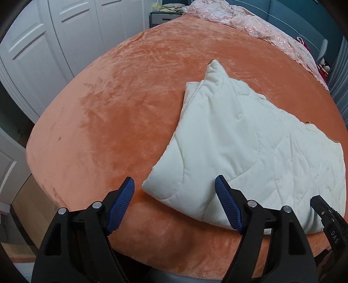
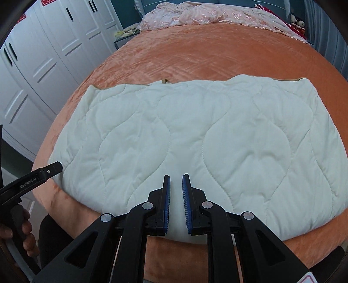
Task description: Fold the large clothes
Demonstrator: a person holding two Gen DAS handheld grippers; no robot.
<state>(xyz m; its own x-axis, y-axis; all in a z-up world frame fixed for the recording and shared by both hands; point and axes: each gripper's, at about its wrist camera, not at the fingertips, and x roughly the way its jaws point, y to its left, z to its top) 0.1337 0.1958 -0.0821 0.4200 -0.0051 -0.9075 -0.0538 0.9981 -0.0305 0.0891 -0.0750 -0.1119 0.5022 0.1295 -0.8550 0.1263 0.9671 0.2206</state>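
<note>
We see a cream quilted garment lying folded into a broad flat slab on the orange plush bedspread, near the bed's front edge. From the right wrist view it fills the middle of the picture, its far hem running from ten o'clock to two o'clock, with a small brown tag at twelve o'clock on that hem. From the left wrist view the same garment sits at three o'clock, with one corner peaking upward toward one o'clock.

Our left gripper hovers over the bedspread with its blue pads wide apart, the right-hand pad over the garment's near corner, holding nothing. Our right gripper hangs above the garment's near edge at six o'clock; its jaws stand close together with a narrow gap between them, and we cannot tell whether any cloth is caught there.

A pale pink lacy cover is bunched at the head of the bed at twelve o'clock, and white wardrobe doors stand at nine to ten o'clock
</note>
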